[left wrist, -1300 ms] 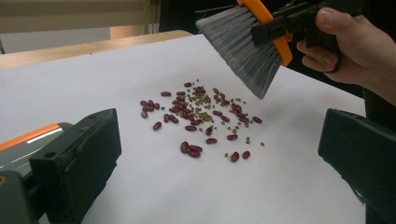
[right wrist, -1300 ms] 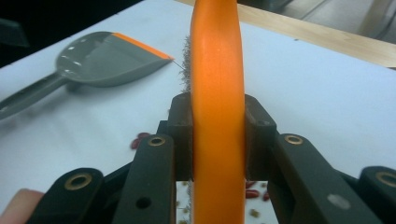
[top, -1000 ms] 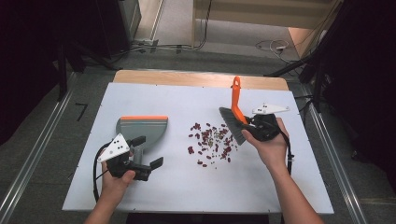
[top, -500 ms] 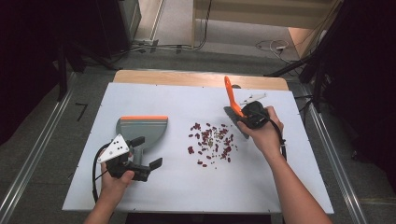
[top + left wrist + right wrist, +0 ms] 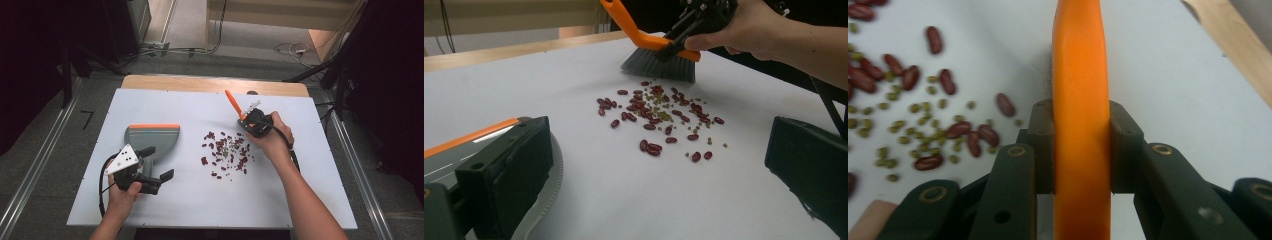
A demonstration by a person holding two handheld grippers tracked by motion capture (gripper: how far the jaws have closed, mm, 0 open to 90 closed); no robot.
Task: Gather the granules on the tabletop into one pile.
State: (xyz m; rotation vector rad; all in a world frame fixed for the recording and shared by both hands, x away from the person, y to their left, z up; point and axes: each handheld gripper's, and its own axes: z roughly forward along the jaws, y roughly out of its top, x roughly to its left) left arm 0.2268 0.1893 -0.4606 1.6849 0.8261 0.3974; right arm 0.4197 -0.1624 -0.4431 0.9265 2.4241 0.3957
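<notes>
The left hand (image 5: 122, 187) enters from the lower left of the high view and grips the left tongs (image 5: 161, 181) low over the tabletop, jaws lying level and pointing right. In the left gripper view those jaws stand well apart with nothing between them. The right forearm runs from the bottom centre up to the right hand (image 5: 272, 142) at centre right. The right tongs (image 5: 249, 125) point to the upper left; in the right gripper view their jaws are clamped on an orange handle (image 5: 1080, 120).
</notes>
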